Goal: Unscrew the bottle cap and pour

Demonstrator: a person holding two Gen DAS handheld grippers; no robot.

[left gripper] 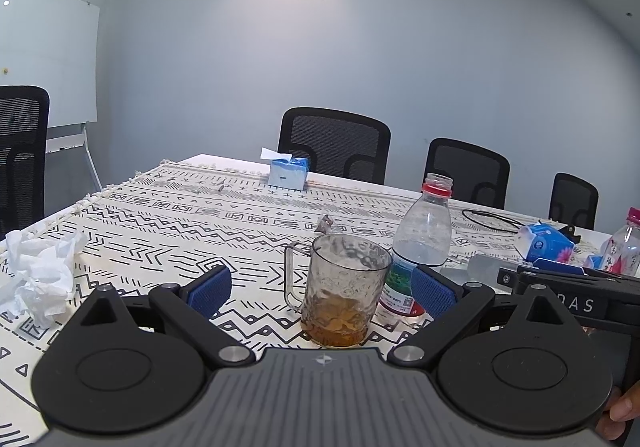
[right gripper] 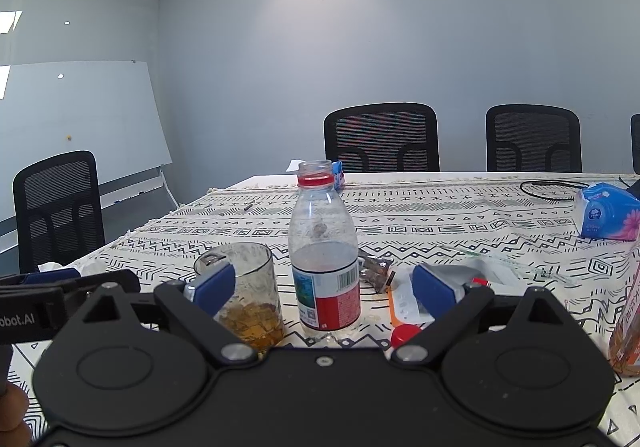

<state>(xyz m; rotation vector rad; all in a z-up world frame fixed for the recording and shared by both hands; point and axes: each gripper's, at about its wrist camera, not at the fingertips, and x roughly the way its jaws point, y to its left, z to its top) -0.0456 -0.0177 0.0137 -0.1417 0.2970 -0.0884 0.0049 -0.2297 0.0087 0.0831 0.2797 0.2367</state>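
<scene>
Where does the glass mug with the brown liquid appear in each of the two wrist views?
Left wrist view: the glass mug stands low at centre, between the open fingers of the left gripper, handle to the left.
Right wrist view: the mug is left of centre, partly behind one blue pad.
Shared landmark: the uncapped bottle stands just right of it in both.

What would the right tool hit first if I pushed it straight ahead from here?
Most likely the open bottle, standing upright dead ahead between the spread fingers of the right tool. The glass mug sits just left of that line; depth is uncertain.
</scene>
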